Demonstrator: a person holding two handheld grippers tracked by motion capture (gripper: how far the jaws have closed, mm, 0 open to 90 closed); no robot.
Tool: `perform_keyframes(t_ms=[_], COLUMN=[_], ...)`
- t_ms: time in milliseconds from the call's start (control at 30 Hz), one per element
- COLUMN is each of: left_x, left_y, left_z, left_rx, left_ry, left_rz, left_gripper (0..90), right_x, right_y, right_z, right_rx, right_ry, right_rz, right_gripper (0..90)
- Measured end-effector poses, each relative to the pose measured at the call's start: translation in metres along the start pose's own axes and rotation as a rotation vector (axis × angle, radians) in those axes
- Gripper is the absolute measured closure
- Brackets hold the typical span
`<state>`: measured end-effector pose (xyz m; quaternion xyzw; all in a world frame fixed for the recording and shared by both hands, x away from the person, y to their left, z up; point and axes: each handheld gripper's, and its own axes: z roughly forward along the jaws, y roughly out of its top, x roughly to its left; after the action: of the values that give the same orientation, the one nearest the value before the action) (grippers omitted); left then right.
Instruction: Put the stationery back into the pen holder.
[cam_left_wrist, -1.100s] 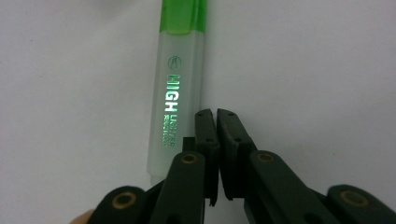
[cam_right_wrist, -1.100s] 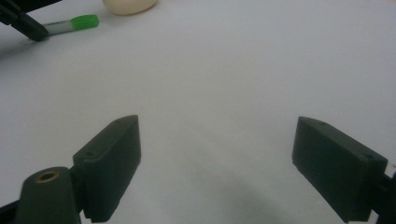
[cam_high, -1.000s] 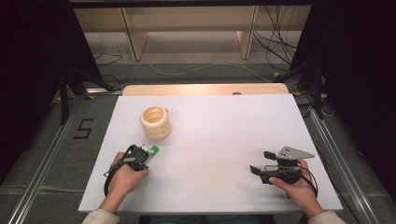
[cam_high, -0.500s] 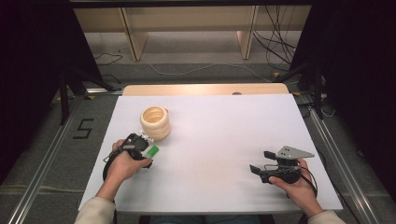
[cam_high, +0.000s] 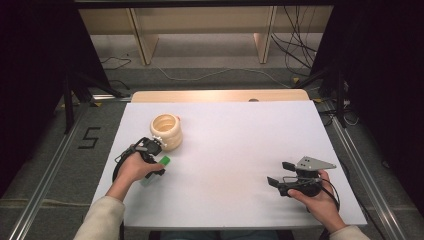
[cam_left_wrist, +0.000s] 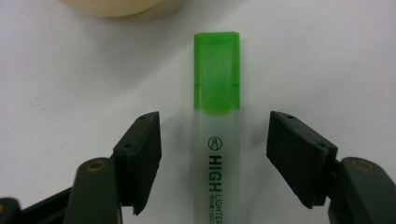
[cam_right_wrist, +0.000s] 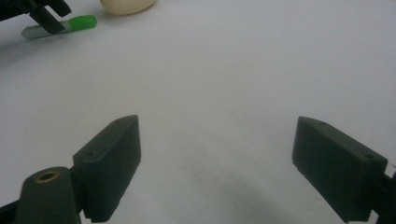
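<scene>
A green-capped highlighter (cam_left_wrist: 216, 116) with a clear barrel lies flat on the white table. It sits between the jaws of my left gripper (cam_left_wrist: 215, 122), which have just been opening and stand apart from it on both sides. From above, the left gripper (cam_high: 153, 156) hovers over the highlighter (cam_high: 163, 161), close to a beige ridged cup (cam_high: 166, 131). My right gripper (cam_high: 280, 173) rests open near the table's front right, with nothing between its jaws (cam_right_wrist: 217, 154). Far off in the right gripper view lie the highlighter (cam_right_wrist: 70, 24) and the cup (cam_right_wrist: 127, 4).
The white table top (cam_high: 240, 140) ends in a wooden strip (cam_high: 215, 96) at the far edge. The cup's base (cam_left_wrist: 121, 5) lies just beyond the highlighter's cap. Metal rails run along both sides of the table.
My left hand has moved away from the person, toward the cup, and its jaws have spread apart. The highlighter stays on the table. The right gripper has kept still.
</scene>
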<state>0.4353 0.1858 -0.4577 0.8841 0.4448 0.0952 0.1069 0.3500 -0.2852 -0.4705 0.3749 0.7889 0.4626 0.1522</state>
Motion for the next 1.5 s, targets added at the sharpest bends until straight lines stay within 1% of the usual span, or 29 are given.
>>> perform_keyframes(t_ms=[67,100,200,267,367,433,467,500,567,600,633,667,867,933,967,1000,1067,1233,1300,1500], left_x=[0.0,0.001,0.001,0.002,0.002,0.001,0.002,0.001,0.001,0.001,0.001,0.0,0.002,0.003,0.003,0.003,0.004,0.004,0.004,0.005], left_y=[0.001,0.003,0.005,0.007,0.009,0.01,0.011,0.012,0.013,0.014,0.014,0.015,0.017,0.017,0.017,0.017,0.018,0.018,0.019,0.019], left_z=[0.001,0.002,0.003,0.004,0.005,0.006,0.006,0.007,0.007,0.007,0.007,0.008,0.008,0.009,0.009,0.009,0.009,0.01,0.01,0.01], left_rx=[0.006,0.015,0.019,0.03,0.031,0.041,0.047,0.05,0.05,0.053,0.053,0.052,0.071,0.077,0.073,0.073,0.076,0.078,0.084,0.089], left_ry=[-0.002,-0.006,-0.017,-0.022,-0.023,-0.033,-0.036,-0.042,-0.045,-0.04,-0.04,-0.042,-0.047,-0.049,-0.052,-0.052,-0.06,-0.062,-0.064,-0.076], left_rz=[-0.001,0.005,-0.005,0.0,0.002,0.006,0.016,0.013,0.011,0.02,0.02,0.012,0.023,0.023,0.014,0.014,0.014,0.008,0.014,0.01], left_gripper=[36.8,37.5,38.8,40.2,42.9,44.2,45.0,46.1,47.8,47.8,47.8,48.3,51.7,53.7,54.0,54.7,55.5,56.1,56.3,57.6], right_x=[0.0,0.0,0.0,0.0,0.0,0.0,0.0,0.0,0.0,0.0,0.001,0.001,0.001,0.001,0.001,0.001,0.001,0.001,0.001,0.001], right_y=[0.0,0.0,0.0,0.0,0.0,0.0,0.0,0.0,0.0,0.0,0.0,0.0,0.0,0.001,0.001,0.001,0.001,0.001,0.001,0.001], right_z=[0.0,0.0,0.0,0.0,0.0,0.0,0.0,0.0,0.0,0.0,0.0,0.0,0.0,0.0,0.0,0.0,0.0,0.0,0.0,0.0], right_rx=[0.002,0.002,0.003,0.003,0.003,0.003,0.003,0.003,0.003,0.003,0.003,0.006,0.004,0.004,0.002,0.002,0.004,0.004,0.004,0.004], right_ry=[-0.002,-0.002,-0.002,-0.001,-0.002,-0.002,-0.001,-0.002,-0.002,-0.001,-0.001,-0.001,0.0,0.0,0.0,0.0,0.0,0.001,0.0,0.001], right_rz=[-0.001,-0.001,0.001,-0.001,0.0,0.0,0.0,0.0,0.0,0.0,-0.001,-0.003,0.001,0.001,-0.006,-0.006,-0.006,-0.007,-0.007,-0.007], right_gripper=[16.5,16.5,16.5,16.5,16.5,16.5,16.5,16.5,16.5,16.5,16.5,16.5,16.5,16.5,16.5,16.5,16.5,16.5,16.5,16.5])
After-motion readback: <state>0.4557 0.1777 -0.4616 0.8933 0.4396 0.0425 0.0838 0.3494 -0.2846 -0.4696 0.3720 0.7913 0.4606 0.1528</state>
